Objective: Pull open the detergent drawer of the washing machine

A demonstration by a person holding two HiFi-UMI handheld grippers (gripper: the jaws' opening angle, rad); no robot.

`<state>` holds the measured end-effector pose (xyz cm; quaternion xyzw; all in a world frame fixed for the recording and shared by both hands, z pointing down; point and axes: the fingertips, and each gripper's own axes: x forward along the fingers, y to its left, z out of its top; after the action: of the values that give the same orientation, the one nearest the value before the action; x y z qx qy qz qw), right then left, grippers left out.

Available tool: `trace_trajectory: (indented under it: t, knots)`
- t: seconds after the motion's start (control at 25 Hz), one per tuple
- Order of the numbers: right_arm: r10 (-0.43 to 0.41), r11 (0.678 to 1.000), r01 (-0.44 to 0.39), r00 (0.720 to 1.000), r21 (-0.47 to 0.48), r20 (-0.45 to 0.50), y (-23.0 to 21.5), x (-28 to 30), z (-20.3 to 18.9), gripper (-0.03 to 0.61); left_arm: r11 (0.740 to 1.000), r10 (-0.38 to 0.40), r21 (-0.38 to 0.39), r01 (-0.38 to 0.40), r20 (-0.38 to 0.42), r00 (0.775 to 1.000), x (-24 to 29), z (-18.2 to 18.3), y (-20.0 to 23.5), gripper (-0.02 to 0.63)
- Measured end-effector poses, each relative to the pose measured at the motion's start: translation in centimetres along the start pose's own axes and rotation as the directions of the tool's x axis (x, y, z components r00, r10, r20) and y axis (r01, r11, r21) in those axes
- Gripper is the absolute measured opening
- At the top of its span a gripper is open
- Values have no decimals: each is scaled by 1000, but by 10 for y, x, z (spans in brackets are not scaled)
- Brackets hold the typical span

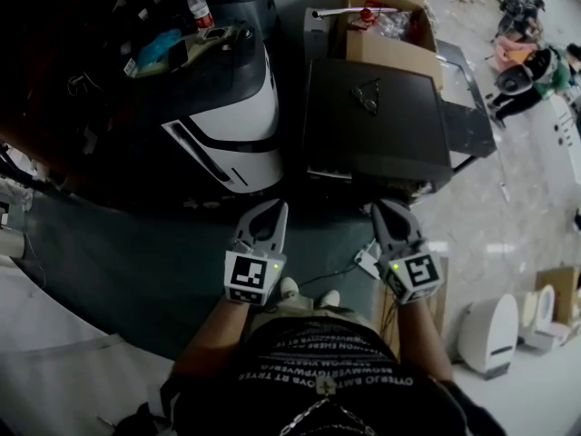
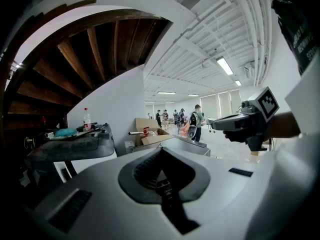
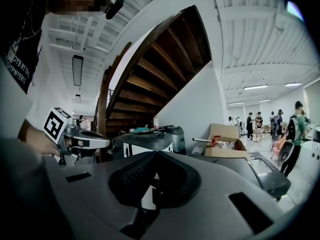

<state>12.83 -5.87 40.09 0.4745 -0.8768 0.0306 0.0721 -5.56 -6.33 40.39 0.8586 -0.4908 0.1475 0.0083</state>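
Note:
Two machines stand ahead of me on the floor. The white-fronted washing machine (image 1: pixel 238 127) with a dark top is at the left, also seen in the left gripper view (image 2: pixel 75 146) and the right gripper view (image 3: pixel 150 139). A dark grey machine (image 1: pixel 372 121) stands to its right. I cannot make out the detergent drawer. My left gripper (image 1: pixel 275 209) and right gripper (image 1: pixel 381 209) are held side by side in the air short of both machines, touching nothing. Each has its jaws together and empty, as the left gripper (image 2: pixel 161 150) and right gripper (image 3: pixel 157 154) show in their own views.
A plastic bottle (image 1: pixel 198 5) and loose items lie on the white machine's top. An open cardboard box (image 1: pixel 390 25) stands behind the dark machine. A staircase rises at the left. Several people are far off at the right (image 1: pixel 531 66). A cable and plug (image 1: pixel 368 262) lie near my feet.

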Motion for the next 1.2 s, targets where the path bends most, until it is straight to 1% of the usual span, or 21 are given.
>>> trace_trajectory:
  t: [0.28, 0.44, 0.6, 0.76, 0.96, 1.12, 1.2]
  knots:
    - [-59, 998, 59, 998, -3, 0, 7, 16, 11, 2, 999, -47, 11, 46, 41, 998, 9, 12, 27, 3]
    - [-97, 995, 97, 995, -9, 4, 11, 26, 18, 2, 997, -77, 20, 76, 56, 995, 12, 10, 42, 3]
    - [-112, 994, 112, 994, -1, -13, 20, 34, 16, 2, 996, -90, 25, 88, 66, 994, 10, 8, 61, 3]
    - [-136, 991, 136, 990, -9, -24, 25, 41, 15, 2, 995, -96, 16, 96, 51, 994, 8, -6, 78, 3]
    - [-128, 992, 127, 991, -19, -46, 28, 47, 10, 2, 995, -95, -17, 95, 38, 995, 15, -21, 87, 3]
    - [-108, 994, 108, 994, -2, -28, 26, 65, 13, 2, 994, -102, -27, 102, 1, 995, 26, -30, 89, 3]
    - [-91, 996, 91, 995, -2, -36, 25, 74, 12, 2, 995, -98, -28, 97, -18, 995, 33, -34, 90, 3]
